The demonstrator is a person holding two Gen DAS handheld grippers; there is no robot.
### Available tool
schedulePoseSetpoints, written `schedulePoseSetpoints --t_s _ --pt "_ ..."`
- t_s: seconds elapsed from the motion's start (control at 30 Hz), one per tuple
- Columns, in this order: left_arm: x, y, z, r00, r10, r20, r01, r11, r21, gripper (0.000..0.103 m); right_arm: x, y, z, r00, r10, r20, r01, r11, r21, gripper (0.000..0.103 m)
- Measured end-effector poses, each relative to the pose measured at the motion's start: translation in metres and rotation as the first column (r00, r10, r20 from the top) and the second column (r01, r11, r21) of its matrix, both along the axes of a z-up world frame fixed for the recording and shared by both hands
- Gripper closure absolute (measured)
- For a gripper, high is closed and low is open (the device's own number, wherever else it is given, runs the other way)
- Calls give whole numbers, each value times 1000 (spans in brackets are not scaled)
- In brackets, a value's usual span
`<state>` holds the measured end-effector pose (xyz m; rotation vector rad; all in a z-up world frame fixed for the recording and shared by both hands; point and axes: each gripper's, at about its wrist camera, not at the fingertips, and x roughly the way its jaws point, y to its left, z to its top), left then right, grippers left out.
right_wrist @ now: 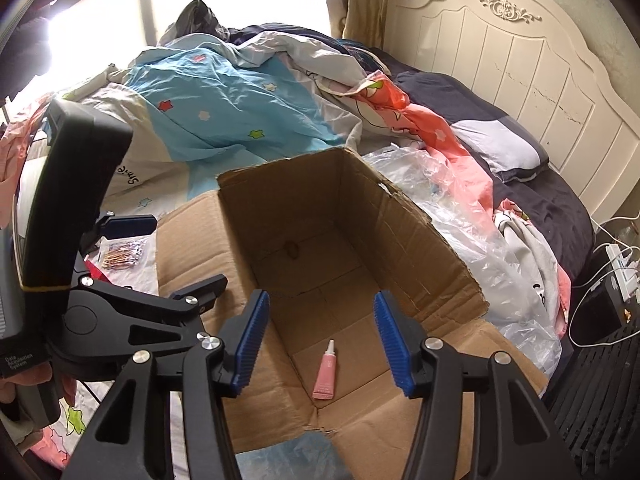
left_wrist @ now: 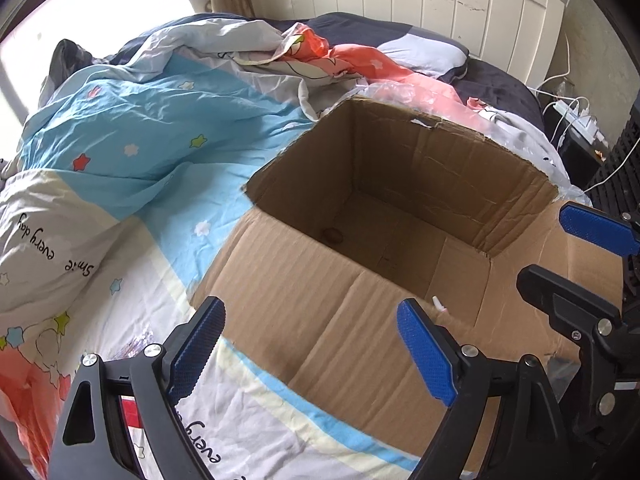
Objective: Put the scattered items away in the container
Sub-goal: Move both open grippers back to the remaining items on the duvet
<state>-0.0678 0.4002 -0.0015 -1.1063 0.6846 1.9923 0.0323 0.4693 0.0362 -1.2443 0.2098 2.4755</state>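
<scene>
An open cardboard box (left_wrist: 280, 280) (right_wrist: 424, 236) sits on the bed. A small pink tube (right_wrist: 325, 372) lies on the box floor near the front; only its white tip (left_wrist: 438, 304) shows in the left wrist view. My right gripper (right_wrist: 318, 344) is open and empty, hovering above the box over the tube. My left gripper (left_wrist: 308, 356) is open and empty, by the box's left front flap; it also shows in the right wrist view (right_wrist: 172, 252). A clear packet of brown sticks (right_wrist: 122, 258) lies on the quilt left of the box.
A rumpled blue, white and orange quilt (left_wrist: 132, 132) covers the bed. Clear plastic sheeting (right_wrist: 460, 208) lies right of the box. A white headboard (right_wrist: 532, 80) stands behind. A power strip with cables (right_wrist: 620, 268) and a dark slatted crate (right_wrist: 600, 400) are at the right.
</scene>
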Motion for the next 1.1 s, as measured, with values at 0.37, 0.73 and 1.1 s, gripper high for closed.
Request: schedulePoseSetpoints --t_s 0.37,0.73,1.1 --pt "-5 -34 2 996 79 34 -79 997 18 13 -5 -31 10 997 76 9 -77 996 36 51" --pt "-16 -76 -2 990 138 42 -138 990 12 13 -25 -71 11 984 175 27 -176 983 44 51" --pt "-33 -127 -13 972 228 55 -228 974 -6 13 -48 -111 -3 963 262 56 -263 965 20 51"
